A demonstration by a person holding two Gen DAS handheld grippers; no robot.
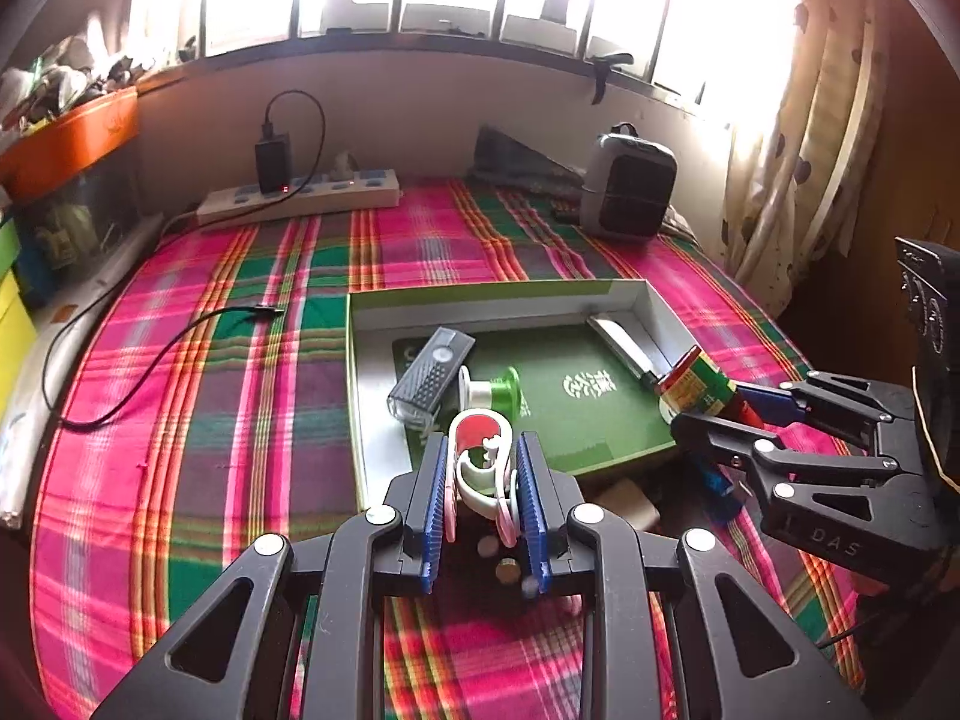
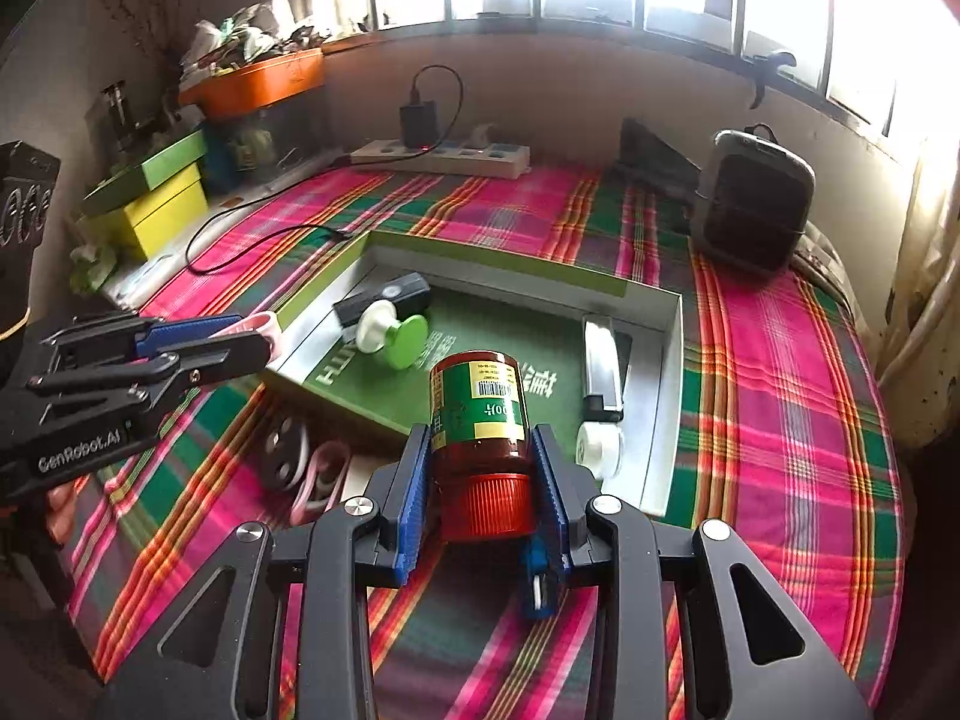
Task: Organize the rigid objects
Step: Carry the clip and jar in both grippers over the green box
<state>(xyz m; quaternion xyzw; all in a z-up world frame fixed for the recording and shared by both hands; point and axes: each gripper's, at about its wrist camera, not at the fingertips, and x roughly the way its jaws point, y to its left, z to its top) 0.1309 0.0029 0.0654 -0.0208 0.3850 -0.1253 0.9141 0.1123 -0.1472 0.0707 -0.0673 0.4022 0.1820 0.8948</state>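
Observation:
My left gripper (image 1: 483, 443) is shut on a white, red and pink plastic hook (image 1: 480, 456), held above the front edge of the green box lid (image 1: 498, 291). My right gripper (image 2: 480, 429) is shut on a red-brown bottle (image 2: 480, 408) with a green label and a red cap, over the lid's near right corner. In the left wrist view the right gripper (image 1: 711, 405) and the bottle (image 1: 696, 384) are at the right. Inside the lid lie a black device (image 1: 429, 381), a green and white spool (image 1: 489, 390), a silver bar (image 1: 621, 345) and a white jar (image 2: 597, 450).
Loose on the plaid bedspread near the lid are a black piece with round studs (image 2: 282, 450), a pink loop (image 2: 321, 480) and a blue item (image 2: 540, 576). A power strip (image 1: 300, 195), a cable (image 1: 150, 360) and a grey heater (image 1: 627, 186) sit further back. Yellow boxes (image 2: 156, 210) stand at the left.

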